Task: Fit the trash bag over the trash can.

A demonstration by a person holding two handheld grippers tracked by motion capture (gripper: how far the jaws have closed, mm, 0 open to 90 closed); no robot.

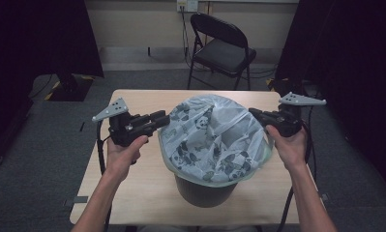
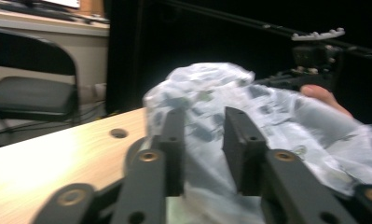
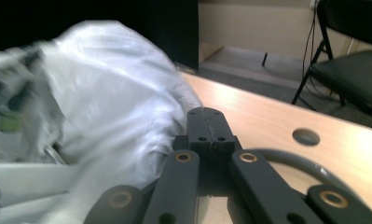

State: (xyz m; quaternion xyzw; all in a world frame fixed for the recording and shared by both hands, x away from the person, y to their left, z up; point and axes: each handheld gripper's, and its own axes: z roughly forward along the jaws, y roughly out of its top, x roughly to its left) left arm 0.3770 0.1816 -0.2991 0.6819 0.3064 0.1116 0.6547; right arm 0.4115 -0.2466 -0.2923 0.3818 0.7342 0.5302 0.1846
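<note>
Both grippers worked the bag point(image 1: 215, 140) over the bin point(image 1: 202, 191): left gripper point(image 1: 162, 117) released around film, right gripper point(image 1: 254, 112) clenched; pulling evenly outward seemed best.

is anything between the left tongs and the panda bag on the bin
Nothing visible is in the way. The left tongs are already at the left edge of the panda-print bag draped over the dark bin, and the left gripper view shows bag film between their parted jaws. The right tongs are shut at its right edge.
</note>
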